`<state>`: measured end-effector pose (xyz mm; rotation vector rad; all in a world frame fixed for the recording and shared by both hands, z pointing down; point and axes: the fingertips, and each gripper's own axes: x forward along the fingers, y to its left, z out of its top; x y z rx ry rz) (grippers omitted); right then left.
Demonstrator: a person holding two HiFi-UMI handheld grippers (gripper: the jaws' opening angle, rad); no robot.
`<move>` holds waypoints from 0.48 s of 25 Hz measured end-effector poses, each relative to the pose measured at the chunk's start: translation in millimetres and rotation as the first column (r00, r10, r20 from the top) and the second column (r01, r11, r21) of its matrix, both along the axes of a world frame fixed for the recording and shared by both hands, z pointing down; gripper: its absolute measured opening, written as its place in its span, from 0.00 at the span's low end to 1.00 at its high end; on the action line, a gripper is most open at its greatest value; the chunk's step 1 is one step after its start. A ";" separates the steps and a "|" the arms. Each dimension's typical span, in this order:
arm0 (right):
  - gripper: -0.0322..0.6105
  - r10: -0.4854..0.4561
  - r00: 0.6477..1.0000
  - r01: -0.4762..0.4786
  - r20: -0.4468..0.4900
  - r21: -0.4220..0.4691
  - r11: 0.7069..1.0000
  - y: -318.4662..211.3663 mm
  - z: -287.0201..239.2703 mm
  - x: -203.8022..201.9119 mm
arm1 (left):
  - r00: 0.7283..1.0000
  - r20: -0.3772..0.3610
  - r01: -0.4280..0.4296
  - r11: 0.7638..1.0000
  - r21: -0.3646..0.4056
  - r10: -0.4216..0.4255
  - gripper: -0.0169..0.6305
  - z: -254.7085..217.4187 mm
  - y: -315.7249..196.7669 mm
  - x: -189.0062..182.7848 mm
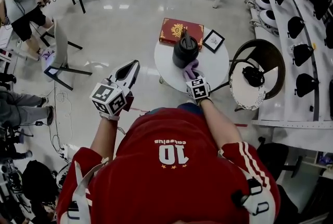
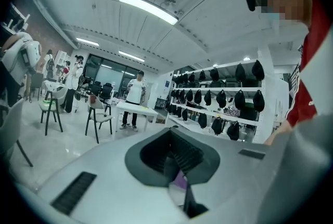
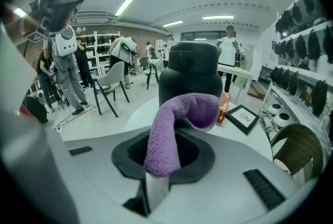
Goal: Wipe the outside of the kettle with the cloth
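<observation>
While right gripper (image 3: pixel 157 179) pinches the limp purple cloth (image 3: pixel 171 124) just before the black kettle (image 3: pixel 190 75), left gripper (image 1: pixel 130 69) hangs pressed together, well apart from it. Kettle likely rigid, slick; steady at top handle.

Worn: red jersey (image 1: pixel 177 166), white "10" on back, three white shoulder stripes, whitish straps (image 1: pixel 82 192).
Kit: left hand-held gripper (image 1: pixel 132 67), right hand-held gripper (image 1: pixel 191 75). Pale grey shells, dark ribbed pads, black-and-white marker cubes (image 1: pixel 109 98).
</observation>
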<state>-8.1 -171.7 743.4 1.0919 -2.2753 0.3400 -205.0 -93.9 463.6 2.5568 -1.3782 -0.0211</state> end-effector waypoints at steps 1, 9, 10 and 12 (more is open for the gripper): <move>0.15 0.013 1.000 -0.012 -0.007 0.015 1.000 -1.0 -1.9 -3.8 | 1.000 0.004 -0.007 1.000 0.007 0.007 0.04 -1.9 1.0 -3.8; 0.15 0.035 0.999 -0.034 -0.003 0.010 0.999 2.1 -2.2 -45.7 | 1.000 -0.005 0.003 1.000 0.002 -0.003 0.04 -0.9 4.4 -47.9; 0.15 0.036 0.999 -0.036 -0.001 0.001 0.999 0.0 -2.6 -51.9 | 1.000 -0.008 0.009 1.000 -0.007 -0.009 0.04 0.8 2.5 -54.4; 0.15 0.031 0.999 -0.032 -0.012 -0.028 0.999 -3.1 0.6 -62.7 | 1.000 -0.014 0.014 1.000 -0.020 -0.014 0.04 2.4 -0.8 -65.4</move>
